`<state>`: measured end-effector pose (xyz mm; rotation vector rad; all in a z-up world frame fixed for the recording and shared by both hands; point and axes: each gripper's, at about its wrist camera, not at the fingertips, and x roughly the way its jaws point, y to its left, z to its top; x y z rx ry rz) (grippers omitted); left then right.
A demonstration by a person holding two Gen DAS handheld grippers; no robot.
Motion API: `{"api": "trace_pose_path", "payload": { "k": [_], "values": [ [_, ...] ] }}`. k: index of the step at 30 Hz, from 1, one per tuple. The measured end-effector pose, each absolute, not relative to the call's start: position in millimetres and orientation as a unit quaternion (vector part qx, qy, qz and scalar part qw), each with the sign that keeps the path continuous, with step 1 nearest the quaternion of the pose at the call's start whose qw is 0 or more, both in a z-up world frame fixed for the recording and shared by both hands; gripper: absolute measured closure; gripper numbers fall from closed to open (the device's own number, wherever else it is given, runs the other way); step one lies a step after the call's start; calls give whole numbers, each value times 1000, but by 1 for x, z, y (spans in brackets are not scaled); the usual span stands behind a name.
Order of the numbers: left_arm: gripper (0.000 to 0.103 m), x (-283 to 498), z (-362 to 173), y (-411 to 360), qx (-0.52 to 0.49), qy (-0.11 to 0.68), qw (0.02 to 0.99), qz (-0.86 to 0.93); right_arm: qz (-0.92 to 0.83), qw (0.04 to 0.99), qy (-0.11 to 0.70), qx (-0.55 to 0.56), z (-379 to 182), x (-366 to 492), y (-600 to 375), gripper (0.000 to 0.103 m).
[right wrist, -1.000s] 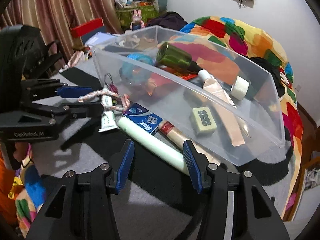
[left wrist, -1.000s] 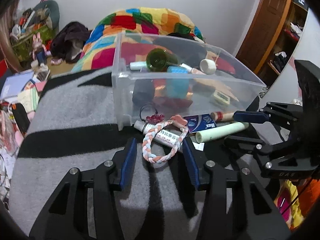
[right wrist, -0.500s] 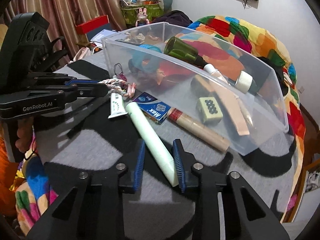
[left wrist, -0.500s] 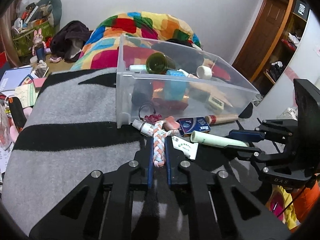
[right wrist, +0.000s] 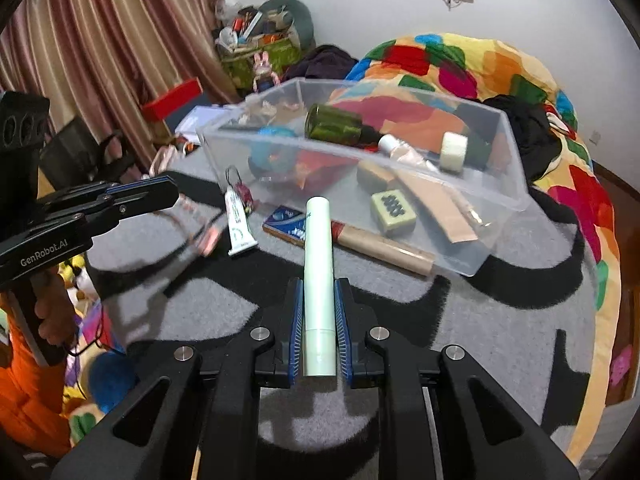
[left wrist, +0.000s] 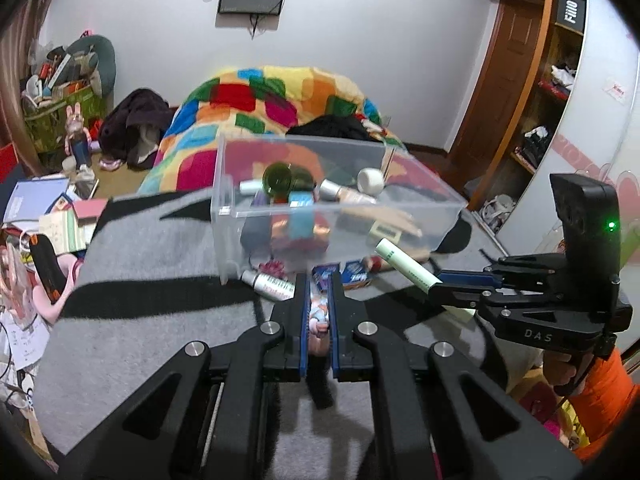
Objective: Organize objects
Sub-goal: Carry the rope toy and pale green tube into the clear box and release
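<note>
Both wrist views face the clear bin [left wrist: 280,216] closely.

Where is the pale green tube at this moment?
The pale green tube is clamped in the right gripper, lifted off the grey blanket, its far end pointing toward the clear plastic bin; the left wrist view shows it on the right.

Bin [right wrist: 516,184] top is open, room to pass over rim. Front wall blocked low by white tube [right wrist: 239,228], blue box [right wrist: 288,224], brown roll [right wrist: 384,246]. Grey blanket [right wrist: 500,344] nr both tongs is bare, free to move.
</note>
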<state>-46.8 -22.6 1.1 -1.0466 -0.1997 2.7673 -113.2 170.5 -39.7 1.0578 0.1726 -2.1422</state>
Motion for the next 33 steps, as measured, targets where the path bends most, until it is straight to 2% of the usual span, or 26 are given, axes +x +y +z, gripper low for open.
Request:
{"api": "trace_pose_path", "payload": {
  "k": [10,20,33],
  "values": [
    [96,-58,37,-23,-305,-69,88,946,-861,359,19,360,1,-116,180,89],
    [96,-99,63,-44,-279,-71,54,956,-869,350,-6,350,16,-148,167,89],
    [96,-144,8,-63,-353,-116,54,927,-864,296,10,407,-18,-211,149,89]
  ]
}}
